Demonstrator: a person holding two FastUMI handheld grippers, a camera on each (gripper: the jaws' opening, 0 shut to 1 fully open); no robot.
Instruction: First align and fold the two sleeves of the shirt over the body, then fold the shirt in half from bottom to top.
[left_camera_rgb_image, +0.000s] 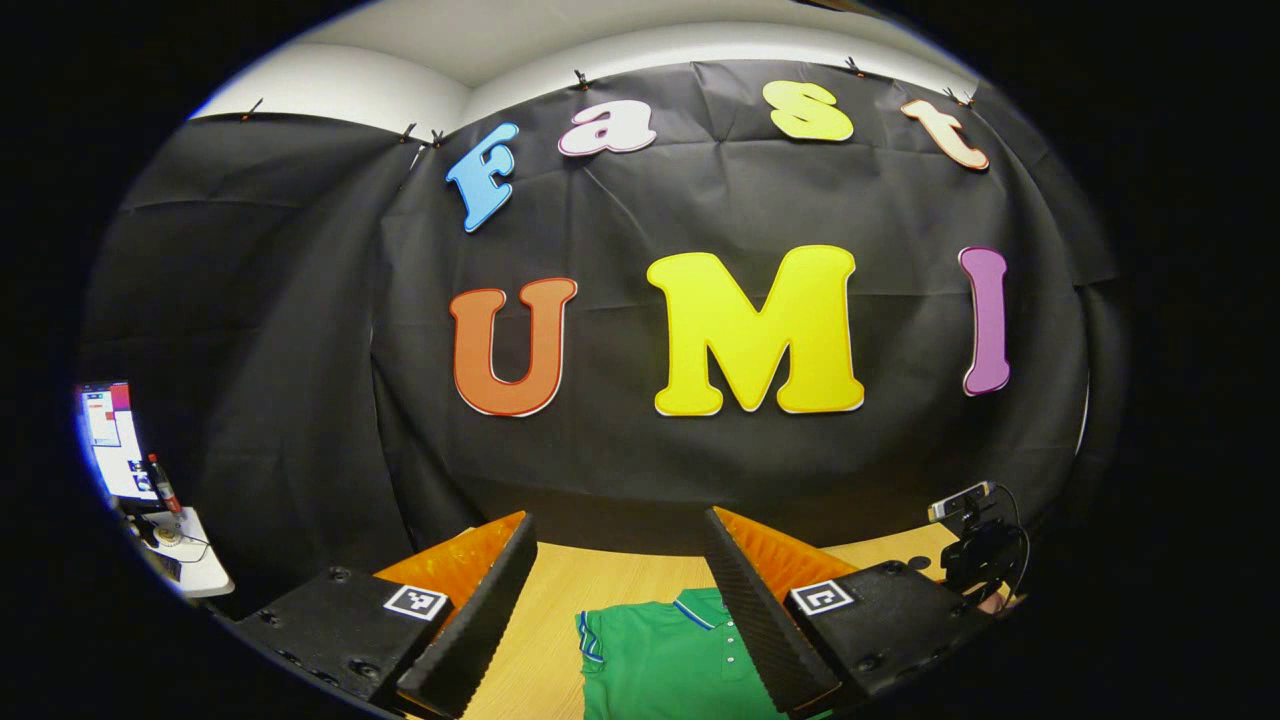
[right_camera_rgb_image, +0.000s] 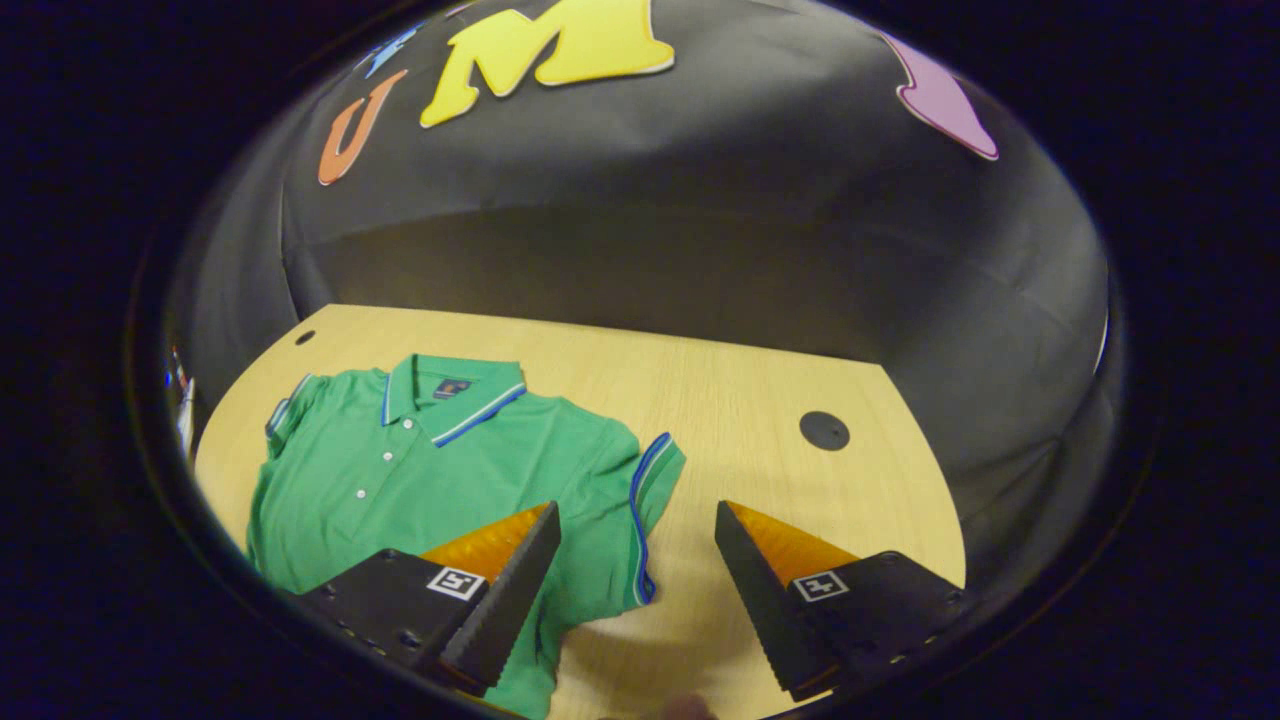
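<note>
Left tongs (left_camera_rgb_image: 620, 600): we see the jaws spread wide, nothing between them, held level and raised, looking across at the booth wall with the shirt's (left_camera_rgb_image: 670, 655) collar end just below the fingers. Right tongs (right_camera_rgb_image: 635, 590): also spread wide and empty, tilted down over the worktop (right_camera_rgb_image: 760, 400), one finger above the shirt (right_camera_rgb_image: 440, 470) body, the other above bare wood, the blue-trimmed sleeve (right_camera_rgb_image: 645, 500) in the gap below. The shirt is a green polo lying flat, collar toward the wall, buttons facing up; this sleeve is bunched at its side, the other sleeve (right_camera_rgb_image: 285, 405) lies at the far edge near the worktop's corner. Worktop is pale wood with a rounded edge and a round dark cable hole (right_camera_rgb_image: 824, 430). Black cloth wall behind. In the left gripper view, we see a small camera (left_camera_rgb_image: 962, 500) on a stand at one side, and a lit monitor (left_camera_rgb_image: 112, 440) on a white side table (left_camera_rgb_image: 195, 570) at the other.
</note>
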